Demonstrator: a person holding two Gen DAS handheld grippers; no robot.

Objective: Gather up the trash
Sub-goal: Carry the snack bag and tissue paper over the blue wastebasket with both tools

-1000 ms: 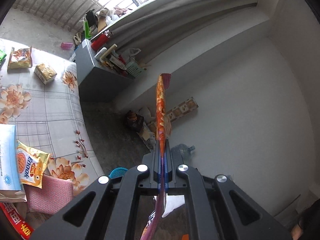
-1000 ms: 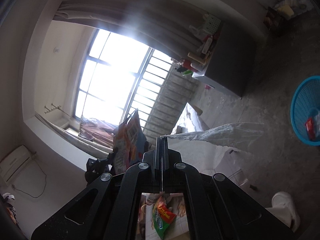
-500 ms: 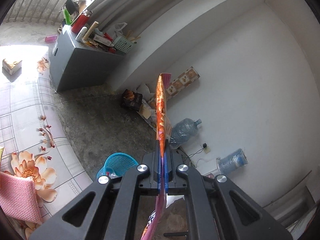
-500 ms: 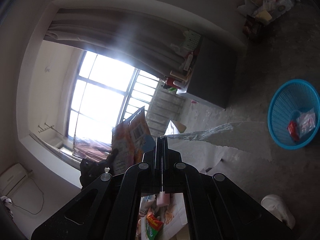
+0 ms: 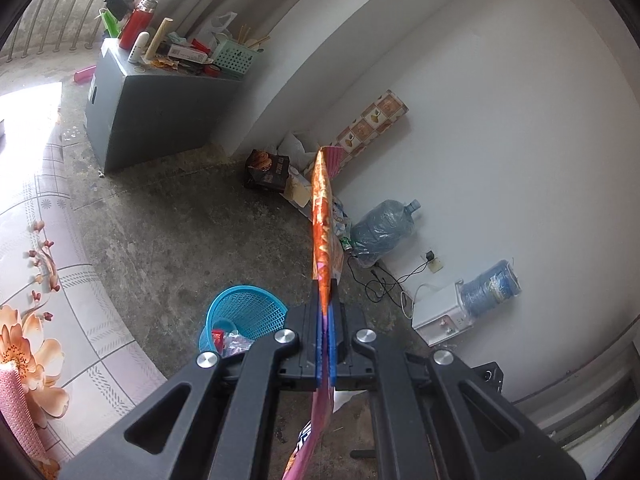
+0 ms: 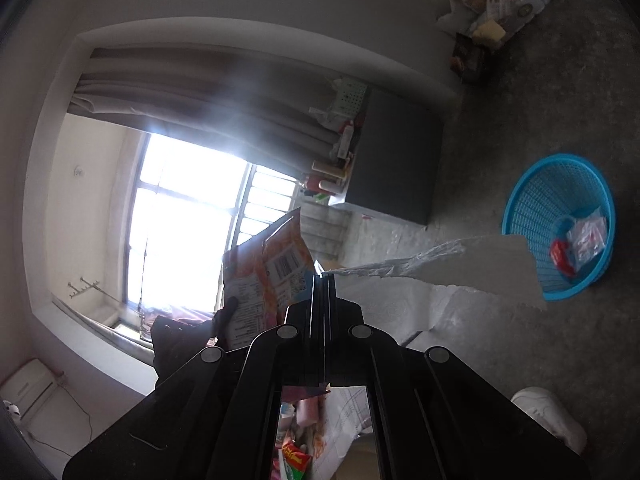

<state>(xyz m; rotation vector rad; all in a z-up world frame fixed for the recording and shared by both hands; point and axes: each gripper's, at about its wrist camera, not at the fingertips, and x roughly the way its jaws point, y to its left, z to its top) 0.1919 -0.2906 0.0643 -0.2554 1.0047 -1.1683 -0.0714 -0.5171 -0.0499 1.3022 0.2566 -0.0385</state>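
Two held wrappers (image 5: pixel 322 216) nr basket rim (image 5: pixel 248 289)

blown-out window (image 6: pixel 188 220) glare, fisheye-bent edges

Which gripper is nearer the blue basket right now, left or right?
Probably left. The left gripper, shut on the orange wrapper, sits beside the blue basket; the right gripper, holding white tissue, sees the basket farther across the floor.
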